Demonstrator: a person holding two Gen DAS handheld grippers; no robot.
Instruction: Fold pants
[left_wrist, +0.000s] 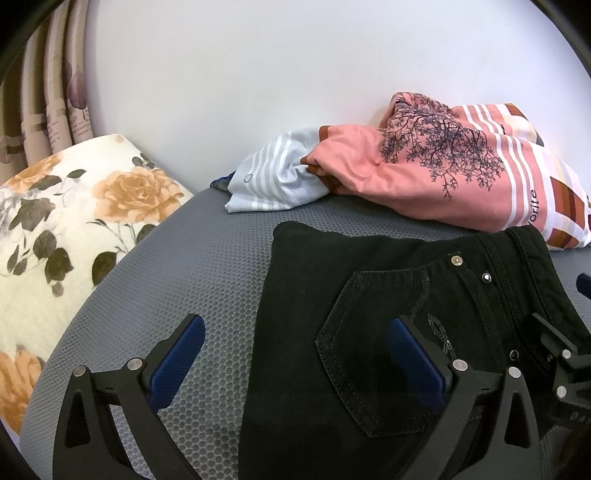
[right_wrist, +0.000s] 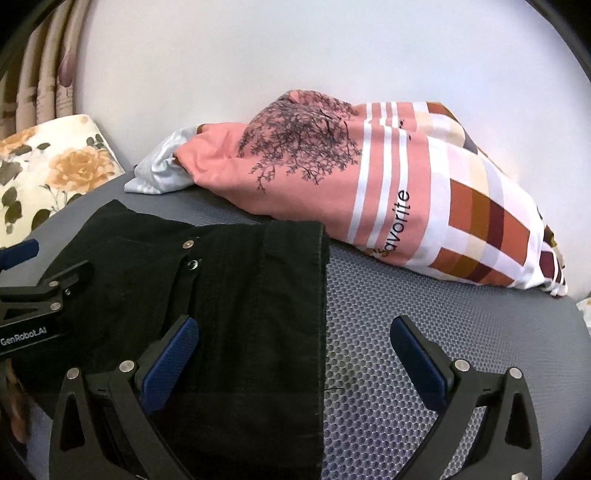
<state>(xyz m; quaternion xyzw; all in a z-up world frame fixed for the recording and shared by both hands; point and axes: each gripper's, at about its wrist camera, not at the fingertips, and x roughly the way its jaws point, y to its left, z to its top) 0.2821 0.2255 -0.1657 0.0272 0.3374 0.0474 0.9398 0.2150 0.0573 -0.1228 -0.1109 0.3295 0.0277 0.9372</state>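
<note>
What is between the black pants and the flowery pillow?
Only bare grey mat. The left wrist view shows nothing lying between the black pants and the floral pillow.

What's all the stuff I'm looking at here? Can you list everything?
Pants: one, black, folded flat on the mat, nearest the grippers.
Pink bedding: one bundle, pink with tree print, stripes and checks, against the wall behind the pants.
Pale blue striped cloth: one, tucked at the bundle's left end.
Floral pillow: one, cream with orange roses, left of the mat.
Mat: one, grey, dotted texture.
Curtain: beige, far left.
Wall: white.
Left gripper: black, blue pads, open.
Right gripper: same, open.
</note>
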